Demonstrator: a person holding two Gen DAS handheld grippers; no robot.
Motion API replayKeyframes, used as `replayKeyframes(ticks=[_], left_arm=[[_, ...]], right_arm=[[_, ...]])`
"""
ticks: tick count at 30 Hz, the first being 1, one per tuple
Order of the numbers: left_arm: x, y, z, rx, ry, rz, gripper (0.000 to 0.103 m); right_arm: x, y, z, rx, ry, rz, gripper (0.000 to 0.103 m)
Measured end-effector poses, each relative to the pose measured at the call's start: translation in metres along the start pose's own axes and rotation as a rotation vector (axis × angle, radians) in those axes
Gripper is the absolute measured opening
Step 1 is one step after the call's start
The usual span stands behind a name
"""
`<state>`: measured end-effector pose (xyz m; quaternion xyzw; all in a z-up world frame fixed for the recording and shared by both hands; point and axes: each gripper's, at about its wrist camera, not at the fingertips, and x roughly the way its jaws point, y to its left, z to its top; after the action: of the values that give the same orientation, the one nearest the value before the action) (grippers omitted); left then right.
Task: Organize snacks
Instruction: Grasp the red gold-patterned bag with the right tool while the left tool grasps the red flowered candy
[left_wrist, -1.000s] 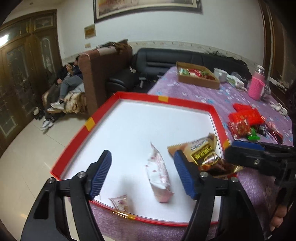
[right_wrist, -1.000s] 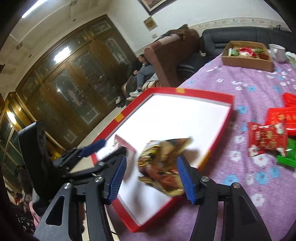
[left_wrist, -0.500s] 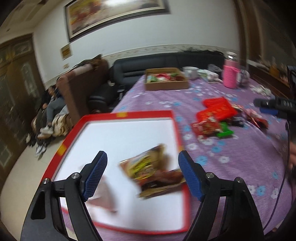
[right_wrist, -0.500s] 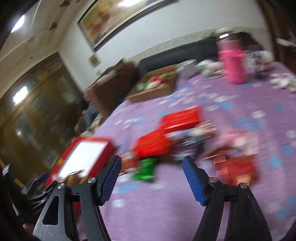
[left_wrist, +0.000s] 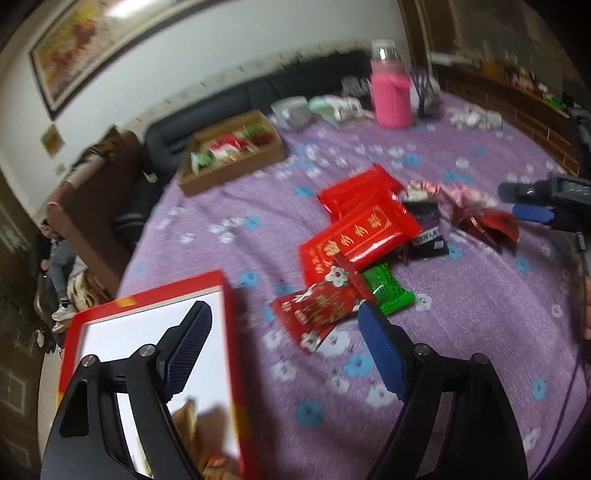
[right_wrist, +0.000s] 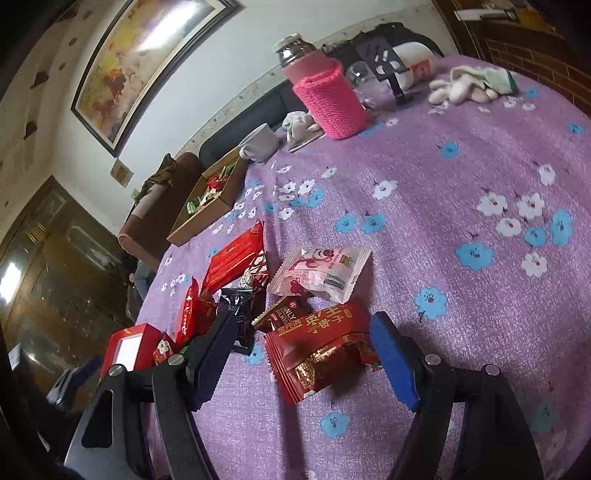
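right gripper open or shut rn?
Open. The right gripper has its blue pads wide apart around a red snack packet lying on the tablecloth, not touching it.

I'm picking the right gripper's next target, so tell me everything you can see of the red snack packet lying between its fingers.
The red snack packet is a glossy foil-like pouch with gold Chinese characters, a gold-patterned lower half and crimped, serrated ends. It looks puffed and sealed. It lies flat, slightly skewed, on the purple flowered tablecloth, in the gap of the open right gripper, with neither finger visibly touching it. Its upper left edge overlaps a dark brown packet; a pink-and-white packet lies just beyond.
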<state>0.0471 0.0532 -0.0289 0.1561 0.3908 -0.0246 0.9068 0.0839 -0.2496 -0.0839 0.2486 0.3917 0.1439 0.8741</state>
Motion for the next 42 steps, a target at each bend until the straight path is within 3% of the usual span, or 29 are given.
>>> replayKeyframes(ticks=[4,9,14,18,20,24,27,29,32,33,35,38,42], left_arm=[[0.031,-0.005,0.013,-0.005,0.080,-0.036,0.082],[0.055,-0.016,0.013,-0.026,0.149,-0.104,0.082],[0.037,-0.044,0.005,0.026,0.159,-0.261,0.082],[0.009,-0.056,0.005,0.052,0.105,-0.344,0.082],[-0.001,-0.051,0.003,0.023,0.089,-0.340,0.082],[-0.005,-0.042,-0.007,0.002,0.101,-0.264,0.082],[0.005,-0.036,-0.012,-0.023,0.135,-0.253,0.082],[0.014,-0.033,-0.012,-0.048,0.158,-0.253,0.082],[0.017,-0.031,-0.013,-0.107,0.181,-0.255,0.082],[0.017,-0.030,-0.014,-0.125,0.187,-0.257,0.082],[0.020,-0.030,-0.015,-0.150,0.196,-0.253,0.082],[0.026,-0.031,-0.016,-0.163,0.208,-0.236,0.082],[0.034,-0.031,-0.014,-0.203,0.218,-0.247,0.082]], right_arm=[[0.002,-0.010,0.000,0.041,0.021,-0.004,0.077],[0.000,-0.020,0.001,0.104,0.012,0.049,0.077],[0.006,-0.014,0.006,0.088,0.006,0.096,0.078],[0.020,-0.012,0.005,0.080,0.054,0.075,0.080],[0.024,-0.007,0.003,0.049,0.084,0.089,0.080],[0.030,0.017,-0.005,-0.100,0.082,-0.022,0.080],[0.033,0.026,-0.009,-0.158,0.072,-0.072,0.079],[0.034,0.031,-0.011,-0.193,0.067,-0.104,0.074],[0.038,0.039,-0.018,-0.294,0.053,-0.214,0.057],[0.038,0.041,-0.021,-0.322,0.049,-0.255,0.044],[0.036,0.038,-0.020,-0.311,0.044,-0.264,0.032],[0.030,0.023,-0.013,-0.220,0.038,-0.229,0.031],[0.022,0.009,-0.006,-0.098,0.045,-0.091,0.030]])
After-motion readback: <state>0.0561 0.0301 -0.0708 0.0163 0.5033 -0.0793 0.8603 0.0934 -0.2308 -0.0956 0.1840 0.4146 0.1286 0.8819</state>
